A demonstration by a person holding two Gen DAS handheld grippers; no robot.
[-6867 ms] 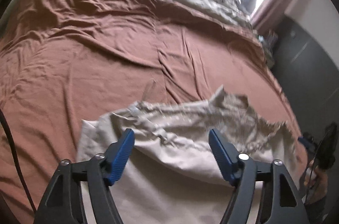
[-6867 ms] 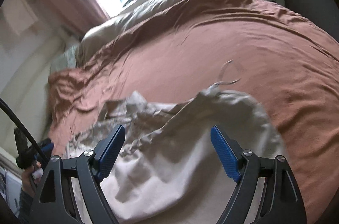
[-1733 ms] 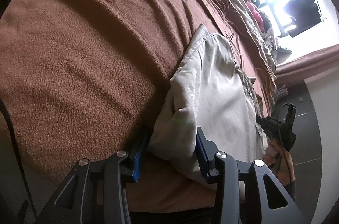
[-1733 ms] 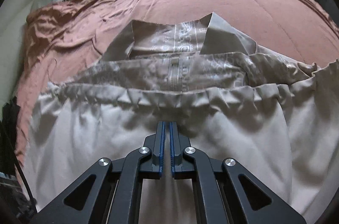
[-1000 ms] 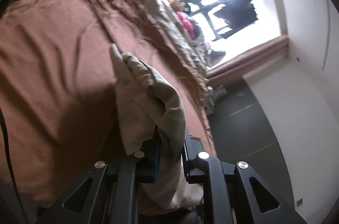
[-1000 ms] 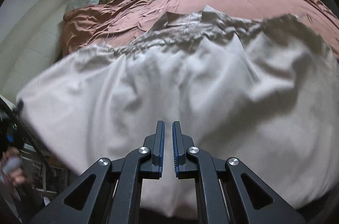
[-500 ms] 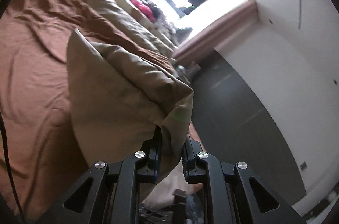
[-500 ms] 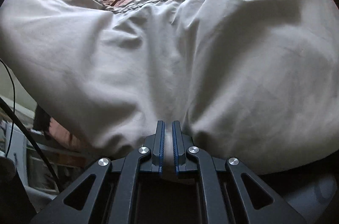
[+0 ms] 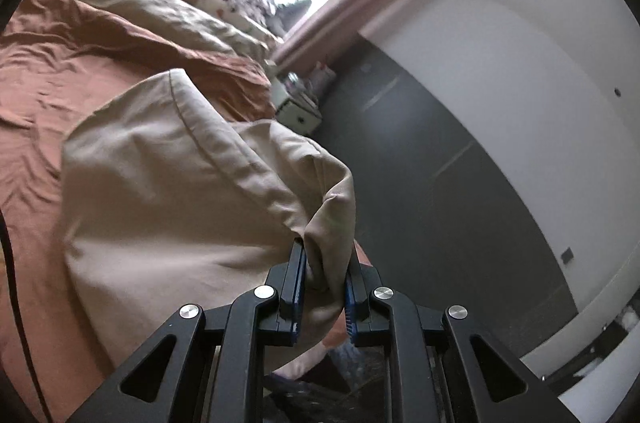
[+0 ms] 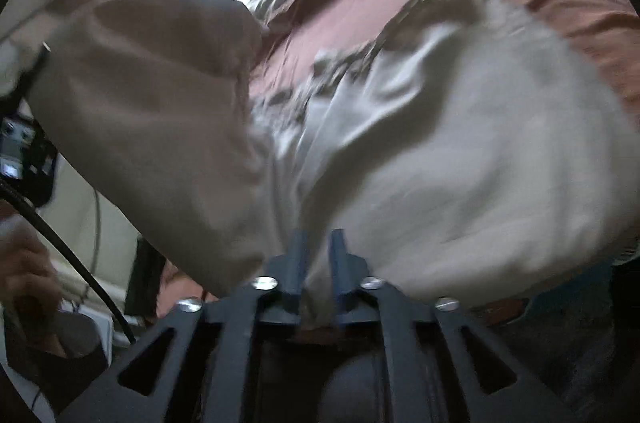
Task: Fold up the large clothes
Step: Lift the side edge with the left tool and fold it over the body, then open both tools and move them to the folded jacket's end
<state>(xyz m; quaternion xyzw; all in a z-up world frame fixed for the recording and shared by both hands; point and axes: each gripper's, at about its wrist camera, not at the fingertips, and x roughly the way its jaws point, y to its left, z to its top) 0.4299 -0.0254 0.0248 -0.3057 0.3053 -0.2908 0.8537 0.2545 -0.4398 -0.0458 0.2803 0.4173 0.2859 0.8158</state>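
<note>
Lifted off bed, beige garment (image 9: 168,183) bunched in clamped left gripper (image 9: 322,263); right gripper (image 10: 318,247) jaws just opening, cloth between.

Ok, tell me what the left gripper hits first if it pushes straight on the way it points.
The left gripper is already shut on a bunched corner of the beige garment. Straight ahead is that lifted cloth, then probably the brown bedspread; depth is unclear.

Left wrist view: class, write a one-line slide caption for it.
Left claw pinching a bunched corner of the large beige cotton garment lifted above the rust-brown bedsheet.
</note>
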